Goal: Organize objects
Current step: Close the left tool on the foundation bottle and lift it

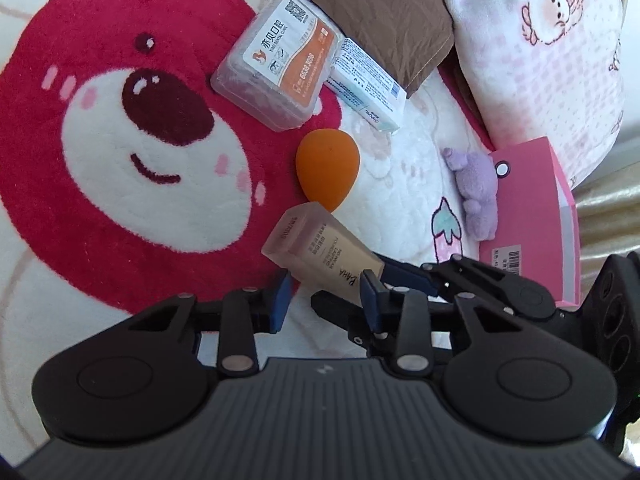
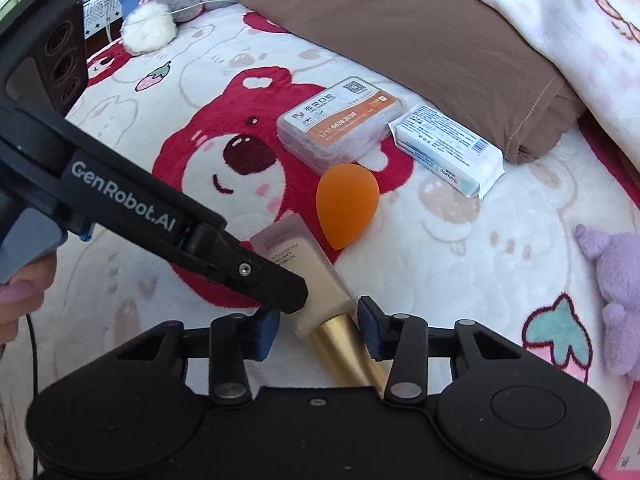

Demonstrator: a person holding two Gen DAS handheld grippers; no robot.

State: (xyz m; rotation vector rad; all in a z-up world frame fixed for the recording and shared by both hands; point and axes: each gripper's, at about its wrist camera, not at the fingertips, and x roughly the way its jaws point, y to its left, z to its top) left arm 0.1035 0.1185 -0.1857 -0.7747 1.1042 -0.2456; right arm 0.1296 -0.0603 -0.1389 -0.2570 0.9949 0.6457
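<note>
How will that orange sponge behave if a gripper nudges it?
The orange sponge is egg-shaped and lies on its side, so it would probably roll or wobble. It looks soft and light, likely to squash under pads. The plush blanket should slow it.

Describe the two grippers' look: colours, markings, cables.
Both are matte black linkage builds with blue finger pads and silver pivot pins. The left gripper has white "GenRobot.AI" lettering, a grey-blue handle and a thin black cable. The right gripper shows a ribbed black body.

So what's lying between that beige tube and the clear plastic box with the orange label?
The orange sponge, seen in both views. It lies on the blanket between the tube and the box.
</note>
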